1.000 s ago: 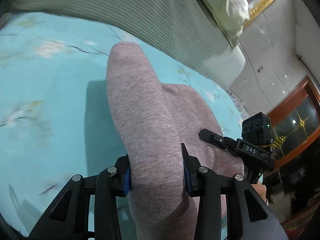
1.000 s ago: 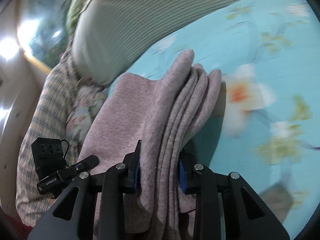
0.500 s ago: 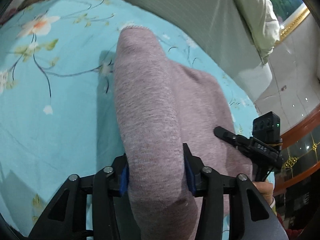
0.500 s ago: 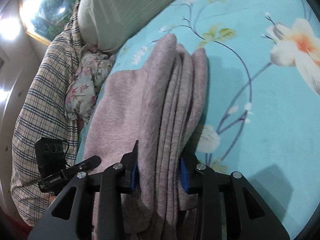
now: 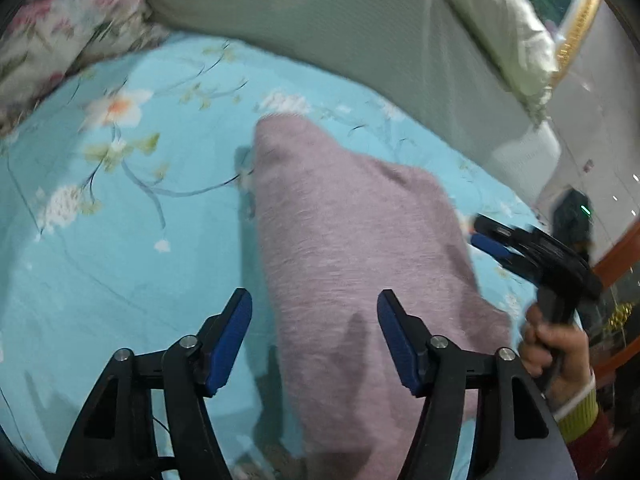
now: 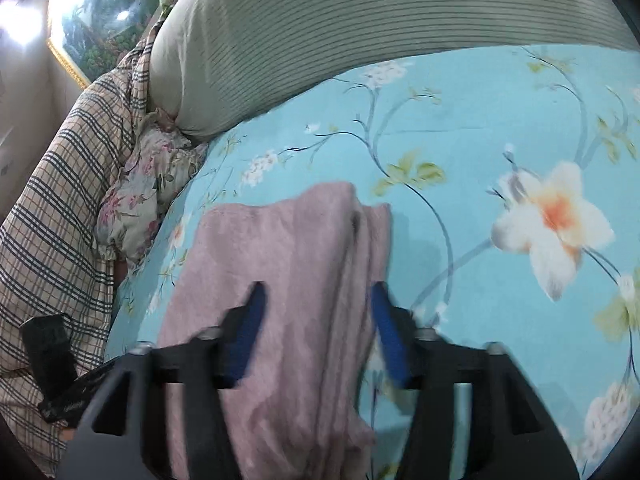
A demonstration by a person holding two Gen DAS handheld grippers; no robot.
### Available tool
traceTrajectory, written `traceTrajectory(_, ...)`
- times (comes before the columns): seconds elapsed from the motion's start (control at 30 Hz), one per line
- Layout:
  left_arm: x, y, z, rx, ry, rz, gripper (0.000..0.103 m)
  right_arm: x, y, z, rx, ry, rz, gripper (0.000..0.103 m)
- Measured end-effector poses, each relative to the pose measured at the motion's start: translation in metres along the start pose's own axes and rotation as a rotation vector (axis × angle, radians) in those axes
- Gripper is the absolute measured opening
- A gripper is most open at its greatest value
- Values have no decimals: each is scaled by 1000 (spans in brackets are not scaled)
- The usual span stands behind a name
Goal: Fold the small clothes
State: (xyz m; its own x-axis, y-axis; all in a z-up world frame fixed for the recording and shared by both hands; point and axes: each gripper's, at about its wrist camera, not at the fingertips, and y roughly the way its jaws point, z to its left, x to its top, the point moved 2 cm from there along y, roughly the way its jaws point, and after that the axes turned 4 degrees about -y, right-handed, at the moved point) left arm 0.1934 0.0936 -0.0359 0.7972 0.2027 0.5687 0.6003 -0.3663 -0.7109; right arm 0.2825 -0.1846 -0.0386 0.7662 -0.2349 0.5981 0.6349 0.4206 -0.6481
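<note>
Pink knitted cloth (image 5: 352,240), folded into a thick long bundle, is laid on a turquoise flowered bedsheet (image 5: 80,260). Its long axis runs straight away from both grippers, toward a striped grey bolster (image 6: 360,20) at the far edge. The left gripper (image 5: 314,334) is seen with its blue pads spread wide, clear of the cloth on both sides; the jaws have just been opening, and the near end of the bundle lies between them, no longer pressed. The right gripper (image 6: 316,330) (blurred in its own view) is seen narrower, its jaws opened only slightly, with the stacked fold edges between the pads; whether they touch cannot be told. Both hands are judged equally near.
</note>
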Motion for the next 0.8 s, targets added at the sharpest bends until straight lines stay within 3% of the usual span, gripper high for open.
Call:
traceTrajectory(0.07,-2,-7,-8,-33,38,-8,56,2,18,-5,-16,17,50,40)
traceTrajectory(0.1,-3,-9,-10,-44,55,-10,56,2,25,-10,-23,35,71,22)
traceTrajectory(0.13,-3,-7,-14,-52,68,-9,55,3,28,-14,-4,60,73,12)
traceTrajectory(0.23,-1,0,-22,-73,99,19,47,9,3,-10,51,64,-35,12)
traceTrajectory(0.3,-1,6,-26,-66,120,26,47,10,-11,-8,43,58,-85,11)
traceTrajectory(0.43,-1,20,-24,-65,121,56,47,0,4,-34,-19,113,-29,11)
traceTrajectory(0.57,-2,36,-23,-27,140,82,45,-12,18,-56,16,181,6,13)
traceTrajectory(0.67,-4,43,-26,11,175,90,45,-9,9,-53,-3,178,1,20)
traceTrajectory(0.8,-3,38,-28,25,181,93,45,-9,-25,-34,-13,129,-36,20)
